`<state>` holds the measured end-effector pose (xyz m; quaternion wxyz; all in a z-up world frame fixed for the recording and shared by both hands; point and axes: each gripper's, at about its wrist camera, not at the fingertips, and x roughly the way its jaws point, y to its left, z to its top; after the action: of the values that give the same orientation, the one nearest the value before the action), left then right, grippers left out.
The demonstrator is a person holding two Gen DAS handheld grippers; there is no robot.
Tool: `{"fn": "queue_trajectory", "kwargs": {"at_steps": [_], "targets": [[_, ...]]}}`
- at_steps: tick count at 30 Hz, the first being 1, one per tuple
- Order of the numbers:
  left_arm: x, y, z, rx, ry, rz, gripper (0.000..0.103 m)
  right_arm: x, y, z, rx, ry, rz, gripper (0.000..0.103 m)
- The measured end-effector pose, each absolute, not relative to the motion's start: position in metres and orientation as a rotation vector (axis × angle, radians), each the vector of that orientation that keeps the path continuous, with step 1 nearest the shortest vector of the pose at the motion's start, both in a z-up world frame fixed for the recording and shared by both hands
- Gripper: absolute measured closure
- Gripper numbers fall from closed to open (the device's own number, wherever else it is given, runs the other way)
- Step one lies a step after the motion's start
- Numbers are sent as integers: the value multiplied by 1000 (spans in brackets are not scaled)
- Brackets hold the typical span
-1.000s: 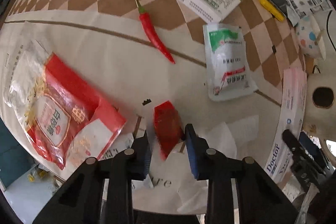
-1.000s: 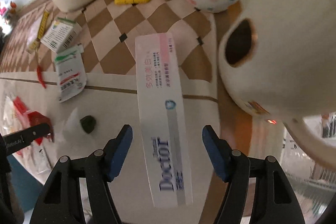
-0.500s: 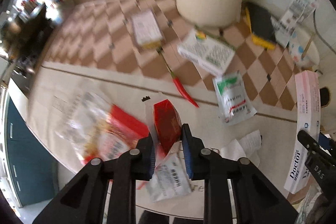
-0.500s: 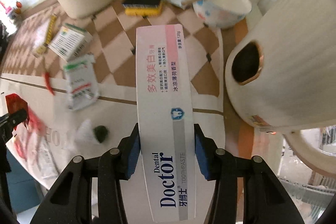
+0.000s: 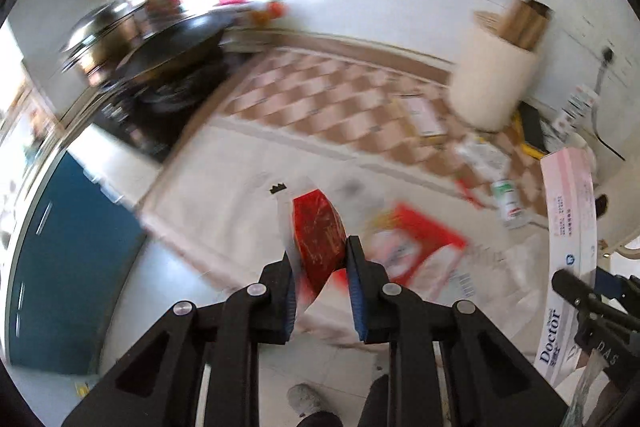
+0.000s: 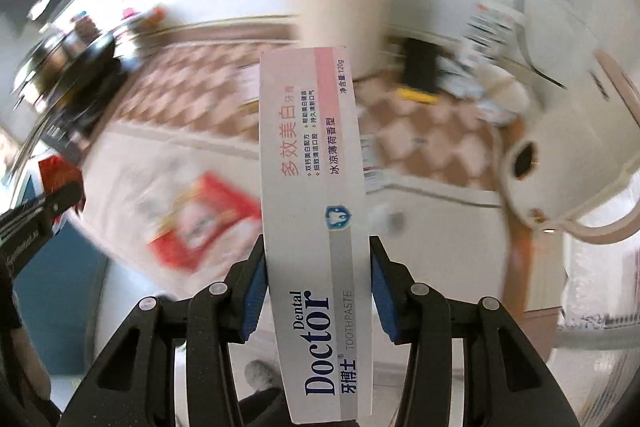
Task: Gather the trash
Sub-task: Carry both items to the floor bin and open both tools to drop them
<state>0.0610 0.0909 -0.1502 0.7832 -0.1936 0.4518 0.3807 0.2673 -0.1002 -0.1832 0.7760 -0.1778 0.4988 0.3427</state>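
Note:
My left gripper [image 5: 320, 251] is shut on a small red sachet [image 5: 318, 235] with a clear edge and holds it raised off the counter. My right gripper [image 6: 318, 259] is shut on a long white and pink Doctor toothpaste box [image 6: 312, 195], also raised; the box shows at the right of the left wrist view [image 5: 568, 243]. A red and clear snack bag [image 5: 416, 247] lies on the white counter below, and also shows in the right wrist view [image 6: 200, 223]. A green and white packet [image 5: 508, 197] lies further right.
A cream cylinder bin [image 5: 494, 83] stands at the back on the checkered cloth [image 5: 328, 95]. A large cream appliance with a dark hole [image 6: 560, 155] is at the right. Boxes and a black and yellow item [image 6: 420, 71] lie near the bin. Dark pots [image 5: 160, 55] stand at the left.
Both grippers have lifted up and back from the counter with their loads. A second ago both were open around the sachet and the box; they closed on them.

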Motion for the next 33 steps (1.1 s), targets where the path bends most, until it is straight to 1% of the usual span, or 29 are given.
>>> {"fn": "queue_trajectory", "kwargs": {"at_steps": [4, 6, 9, 12, 15, 18, 21, 24, 27, 28, 29, 31, 33], "targets": [[-24, 119, -165, -489, 990, 924, 85, 184, -54, -191, -423, 1089, 869, 54], [-65, 132, -181, -533, 1012, 983, 85, 146, -32, -199, -440, 1100, 928, 54], [-130, 158, -220, -651, 1060, 1062, 85, 82, 9, -229, -510, 1140, 1044, 54], [-192, 186, -283, -813, 1103, 1115, 85, 23, 46, -272, -602, 1208, 1144, 54], [-239, 205, -355, -957, 1130, 1148, 85, -40, 79, -336, -726, 1271, 1230, 54], [-280, 227, -442, -1113, 1141, 1154, 85, -92, 112, -426, -839, 1363, 1297, 54], [-311, 248, -533, -1245, 1152, 1136, 84, -128, 139, -513, -929, 1433, 1327, 54], [-336, 270, -621, -1344, 1169, 1119, 84, -157, 168, -619, -1009, 1546, 1316, 54], [-350, 283, -680, -1395, 1168, 1083, 84, -174, 193, -699, -1062, 1626, 1291, 54], [-355, 288, -702, -1421, 1164, 1063, 83, -181, 201, -731, -1084, 1651, 1276, 54], [-359, 288, -712, -1438, 1157, 1047, 81, -183, 201, -747, -1099, 1667, 1274, 54], [-366, 294, -735, -1454, 1162, 1038, 80, -189, 215, -790, -1118, 1719, 1252, 54], [-371, 300, -749, -1458, 1156, 1035, 64, -193, 227, -819, -1157, 1749, 1249, 53]]}}
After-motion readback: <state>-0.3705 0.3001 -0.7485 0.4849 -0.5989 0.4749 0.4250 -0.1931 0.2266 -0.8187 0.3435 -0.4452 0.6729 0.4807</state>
